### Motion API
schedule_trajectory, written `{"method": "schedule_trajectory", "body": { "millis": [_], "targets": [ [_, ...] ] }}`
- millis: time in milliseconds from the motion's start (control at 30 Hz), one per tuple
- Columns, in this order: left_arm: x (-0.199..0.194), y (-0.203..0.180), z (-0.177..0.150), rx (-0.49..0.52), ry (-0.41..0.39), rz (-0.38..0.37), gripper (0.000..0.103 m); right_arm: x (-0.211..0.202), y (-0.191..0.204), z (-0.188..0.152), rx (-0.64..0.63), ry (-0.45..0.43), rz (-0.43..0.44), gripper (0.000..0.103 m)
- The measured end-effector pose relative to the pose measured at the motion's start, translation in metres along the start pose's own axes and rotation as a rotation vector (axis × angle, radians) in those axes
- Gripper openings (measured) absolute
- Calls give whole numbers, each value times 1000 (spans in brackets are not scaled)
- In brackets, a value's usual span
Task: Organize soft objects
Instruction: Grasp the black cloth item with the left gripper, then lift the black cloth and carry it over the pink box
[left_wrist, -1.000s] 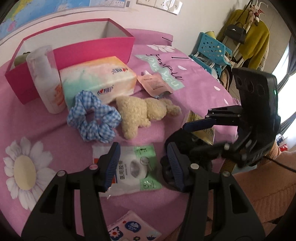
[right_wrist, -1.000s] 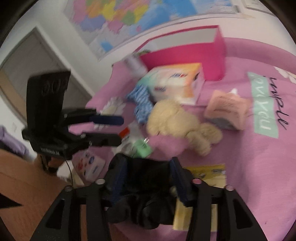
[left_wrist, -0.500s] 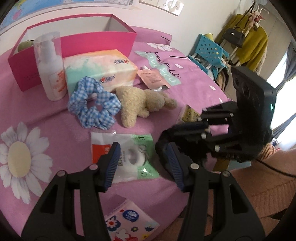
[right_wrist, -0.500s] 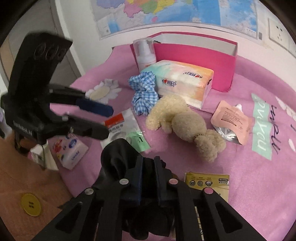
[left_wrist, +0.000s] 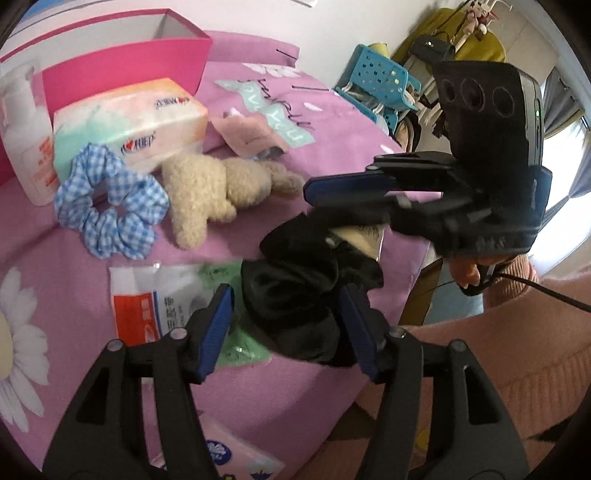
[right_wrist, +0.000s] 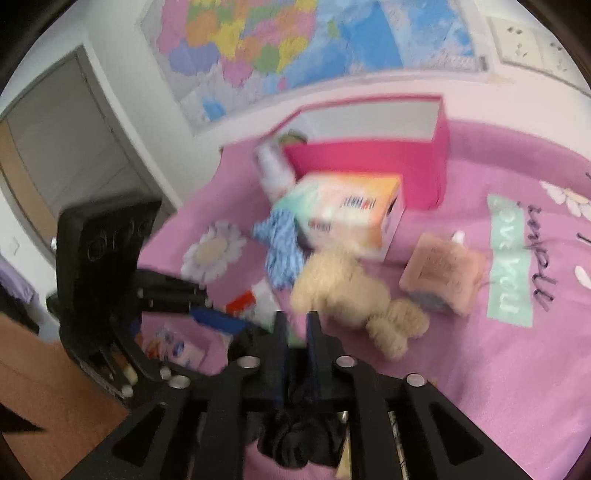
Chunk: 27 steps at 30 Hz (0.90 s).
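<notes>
Left wrist view: a pink-covered bed (left_wrist: 332, 122) carries the clutter.
Box: one pink box (left_wrist: 122, 62) stands open at the far left; a greenish round thing peeks over its rim in the right wrist view, too blurred to name.
Beside the box: one white pump bottle (left_wrist: 26, 136) and one tissue pack (left_wrist: 125, 125), both outside it, the pack just right of the bottle.
Soft things: one blue checked scrunchie (left_wrist: 110, 210) touching the tissue pack; one beige plush toy (left_wrist: 218, 184) just right of it; one black scrunchie (left_wrist: 295, 291) near the bed's near edge.
Flat packs: one pink pouch (left_wrist: 251, 133) beyond the plush; one clear packet with a red and green label (left_wrist: 155, 306) partly under the black scrunchie; one small tissue packet (left_wrist: 236, 454) at the near edge.
Left gripper (left_wrist: 288, 328): fingers spread about halfway and just been widening, straddling the black scrunchie; pressing on it or not, I cannot tell.
Right gripper (right_wrist: 295, 328): fingers nearly together, just eased slightly apart, pinching the black scrunchie, which bunches between and below them.
</notes>
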<state>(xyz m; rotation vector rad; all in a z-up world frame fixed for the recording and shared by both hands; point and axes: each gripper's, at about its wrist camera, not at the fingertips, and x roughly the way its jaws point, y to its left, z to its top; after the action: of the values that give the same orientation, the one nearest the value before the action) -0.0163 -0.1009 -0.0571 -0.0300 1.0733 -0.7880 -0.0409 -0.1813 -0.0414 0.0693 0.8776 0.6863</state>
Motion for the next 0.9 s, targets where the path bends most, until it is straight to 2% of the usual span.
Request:
{"method": "schedule_trajectory", "body": {
  "millis": [33, 200, 267, 300, 367, 467, 533, 633, 733, 900],
  "targets": [
    [0, 0, -2, 5, 6, 2, 61, 4, 3, -3, -12, 17, -4, 36],
    [-1, -1, -14, 23, 26, 4, 61, 30, 13, -14, -66, 111, -16, 40],
    [-1, -2, -14, 18, 24, 2, 61, 37, 16, -17, -97, 127, -35, 32],
    [-1, -2, -15, 15, 24, -1, 61, 39, 17, -17, -115, 128, -49, 15],
    [0, -3, -14, 12, 18, -11, 61, 39, 16, -17, -105, 123, -46, 10],
    [-2, -6, -9, 17, -2, -31, 59, 28, 11, -10, -66, 73, -22, 8],
    [-4, -10, -1, 34, -20, -30, 44, 15, 7, -3, -34, 27, 5, 8],
    [-13, -14, 13, 52, -67, -20, 38, -4, 5, 9, -10, -47, 15, 7],
    [-30, -17, 32, 85, -125, 4, 38, -17, 4, 24, -6, -116, 10, 7],
    [-61, -13, 78, 121, -232, 71, 38, -37, 1, 70, -42, -241, -8, 7]
  ]
}}
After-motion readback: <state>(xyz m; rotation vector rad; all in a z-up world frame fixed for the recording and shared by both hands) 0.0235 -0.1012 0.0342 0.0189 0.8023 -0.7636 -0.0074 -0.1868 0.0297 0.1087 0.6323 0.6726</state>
